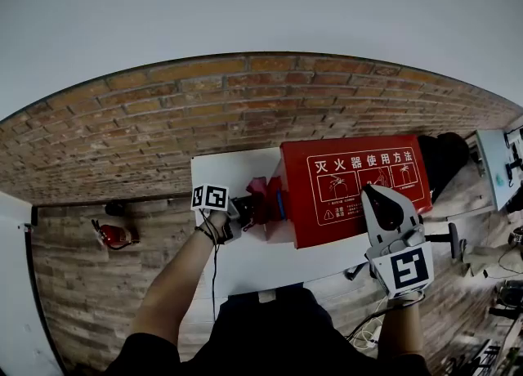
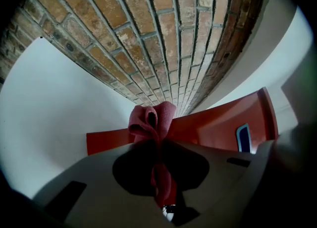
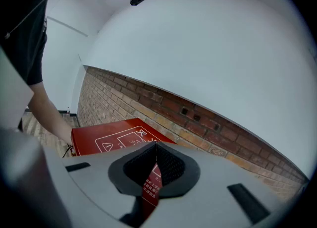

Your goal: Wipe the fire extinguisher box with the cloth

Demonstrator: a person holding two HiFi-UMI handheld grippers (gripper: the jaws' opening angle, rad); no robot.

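Closest to the head camera, the person's dark shirt (image 1: 261,329) fills the lower edge, with both forearms reaching over a white rectangular table (image 1: 245,264) set against a red-brown brick wall (image 1: 245,96). A flat red metal fire extinguisher box (image 1: 343,203) lies on the table's right half with its white-printed instruction face up. The left gripper (image 1: 249,209) is clamped on a bunched pink cloth (image 1: 264,190), which sits at the box's left end, near the middle of the table. The bunch projects past the jaw tips, probably so that fabric rather than gripper meets the box. The right gripper (image 1: 378,196), jaws together and holding nothing, is positioned above the printed face towards the table's near right corner, probably to steady the box during wiping. Contact cannot be confirmed.

The left gripper view alone shows the cloth pinched between the pads, with a tail hanging below. It also shows a blue-rimmed fitting (image 2: 242,138) on the box's end face. The right gripper view alone shows the closed jaw line, with a sliver of label visible through it. Only the head view shows both grippers together with the table layout.
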